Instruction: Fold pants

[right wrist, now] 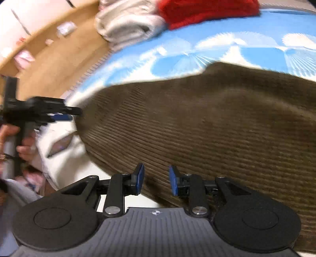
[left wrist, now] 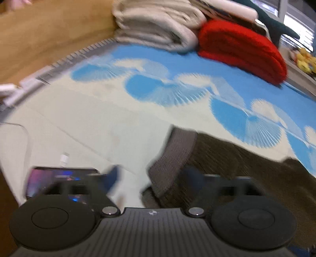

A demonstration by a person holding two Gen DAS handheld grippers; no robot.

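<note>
Left wrist view: motion blur smears pants (left wrist: pixel 227 158), tool (left wrist: pixel 154 178).

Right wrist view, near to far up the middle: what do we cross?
Right gripper, jaws apart with nothing pinched → brown corduroy pants → blue-and-white patterned mat → red folded blanket at the far edge.

Your pants (right wrist: pixel 207 122) are brown ribbed corduroy, matt and soft, with a grey knitted waistband (left wrist: pixel 173 158). They lie on a smooth printed blue and cream bed sheet (left wrist: pixel 177 65). At the far end you have fluffy cream blankets (left wrist: pixel 158 23) and a red fleecy one (left wrist: pixel 243 49). The left side panel (left wrist: pixel 49 35) looks like matt wood. Your gripper fingers (right wrist: pixel 140 178) carry blue rubbery pads on matt black plastic.
</note>
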